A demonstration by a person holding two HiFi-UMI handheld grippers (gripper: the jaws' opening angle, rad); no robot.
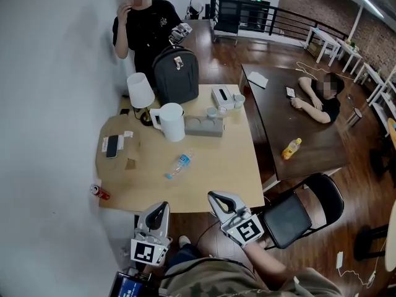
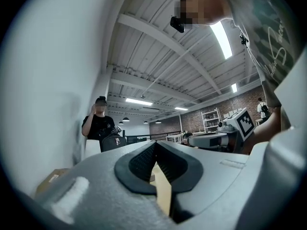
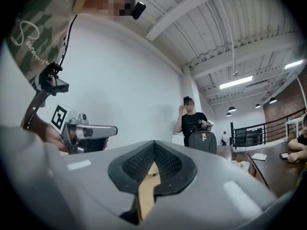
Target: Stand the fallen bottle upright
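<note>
While the bottle (image 1: pixel 179 165) lies on its side on the table (image 1: pixel 210 178), between the white jug (image 1: pixel 171 122) and the near edge, both tools are at that edge, well apart from it. Left gripper (image 1: pixel 162 206): jaws together, nothing between. Right gripper (image 1: pixel 213 196): jaws together, nothing held.

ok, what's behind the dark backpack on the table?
A person in black stands right behind the backpack, by the white wall. From the waist down the backpack and table cover them.
</note>
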